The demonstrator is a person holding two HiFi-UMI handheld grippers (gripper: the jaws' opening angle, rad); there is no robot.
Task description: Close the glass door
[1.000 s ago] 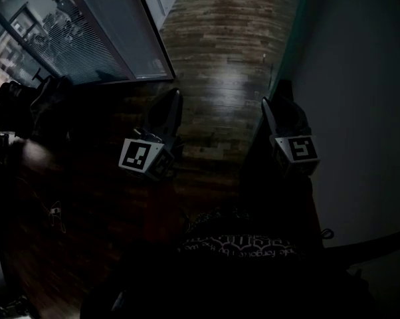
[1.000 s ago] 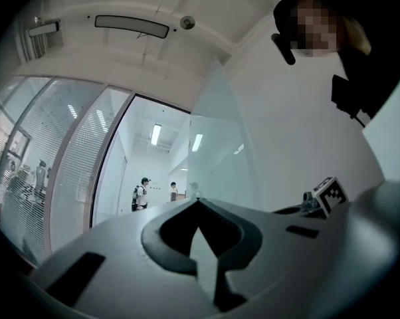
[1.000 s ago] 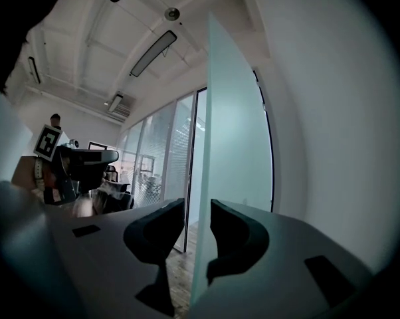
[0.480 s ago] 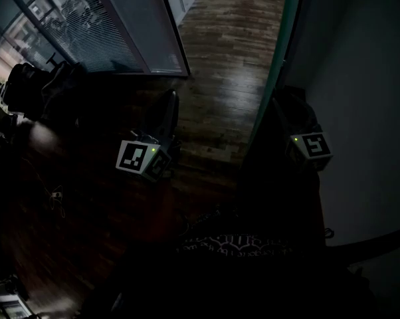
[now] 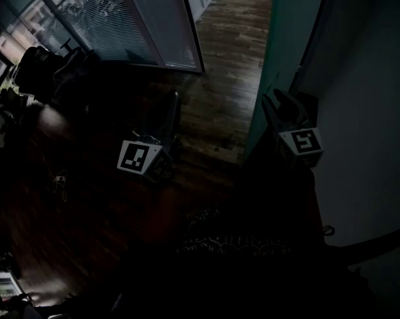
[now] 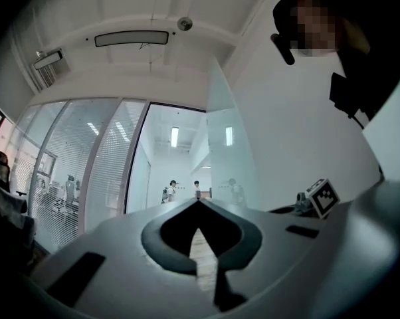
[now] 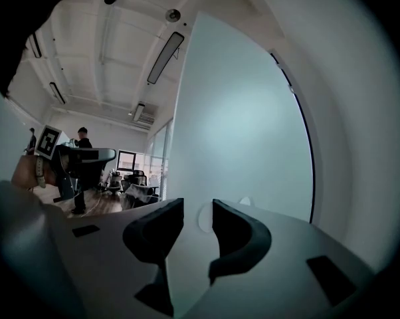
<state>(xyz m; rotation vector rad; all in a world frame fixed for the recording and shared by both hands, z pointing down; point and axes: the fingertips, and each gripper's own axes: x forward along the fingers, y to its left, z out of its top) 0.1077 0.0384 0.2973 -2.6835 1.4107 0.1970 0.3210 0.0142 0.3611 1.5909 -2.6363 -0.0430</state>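
Note:
The glass door (image 5: 286, 38) is a teal pane standing at the right, its free edge slanting down to the wooden floor. My right gripper (image 5: 274, 100) is at the door's lower edge, between the door and the white wall. In the right gripper view the door (image 7: 240, 125) fills the middle. The right gripper (image 7: 198, 208) is open, its jaws having just opened a little; only the pane shows in the gap, and I cannot tell whether its edge lies between them. My left gripper (image 5: 171, 98) hangs over the floor left of the door. In its own view the left gripper (image 6: 199, 203) is shut on nothing.
A glass partition with blinds (image 5: 153, 25) runs along the back left, with dark office chairs (image 5: 47, 72) before it. The wooden floor (image 5: 220, 65) leads through the doorway. A white wall (image 5: 366, 111) stands close at the right. People (image 6: 172, 190) stand far down the corridor.
The teal pane now shows far wider at the right. The right gripper has moved up beside the door's lower edge. The left gripper has shifted only a little.

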